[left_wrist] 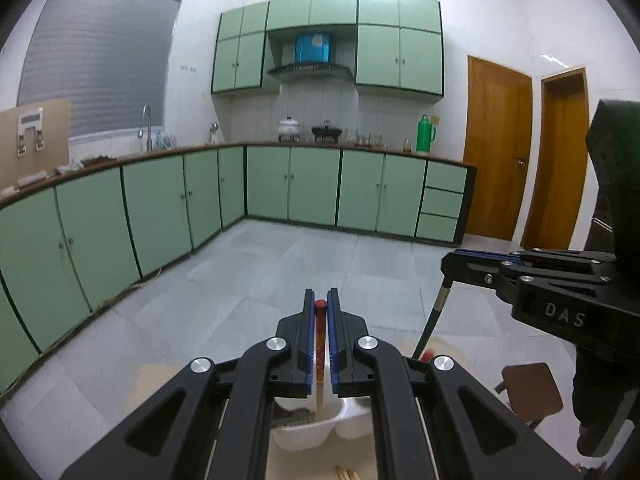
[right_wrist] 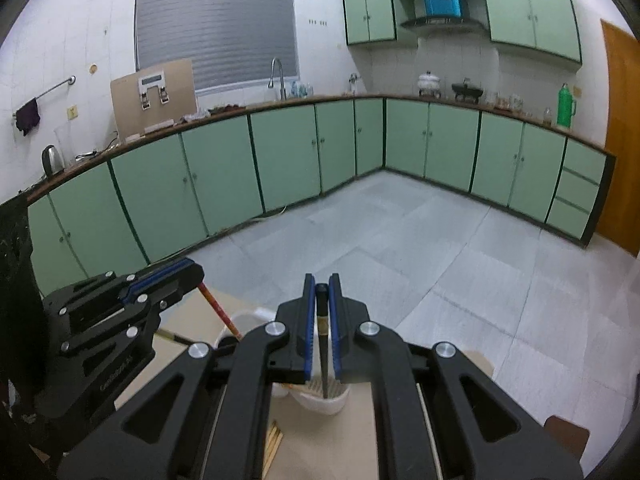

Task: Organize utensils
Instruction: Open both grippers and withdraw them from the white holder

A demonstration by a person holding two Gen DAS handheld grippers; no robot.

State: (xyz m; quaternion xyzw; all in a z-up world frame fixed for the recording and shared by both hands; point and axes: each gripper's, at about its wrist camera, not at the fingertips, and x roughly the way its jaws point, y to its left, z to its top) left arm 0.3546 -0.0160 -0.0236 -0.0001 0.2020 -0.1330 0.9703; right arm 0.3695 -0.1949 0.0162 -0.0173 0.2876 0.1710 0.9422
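Note:
My left gripper (left_wrist: 321,300) is shut on a red-topped chopstick (left_wrist: 320,336) that hangs upright between its blue pads. The chopstick's lower end reaches into a white compartmented holder (left_wrist: 304,432) on the table. My right gripper (right_wrist: 322,284) is shut on a black chopstick (right_wrist: 323,360) with a gold band, whose tip points down into the white holder (right_wrist: 320,400). In the left wrist view the right gripper (left_wrist: 448,264) comes in from the right with the black chopstick (left_wrist: 434,316) slanting below it. In the right wrist view the left gripper (right_wrist: 192,270) holds the red chopstick (right_wrist: 218,308).
Several loose wooden chopsticks (right_wrist: 274,444) lie on the beige table (right_wrist: 180,320) in front of the holder. A brown stool (left_wrist: 532,388) stands to the right of the table. Grey tiled floor and green cabinets (left_wrist: 160,208) lie beyond.

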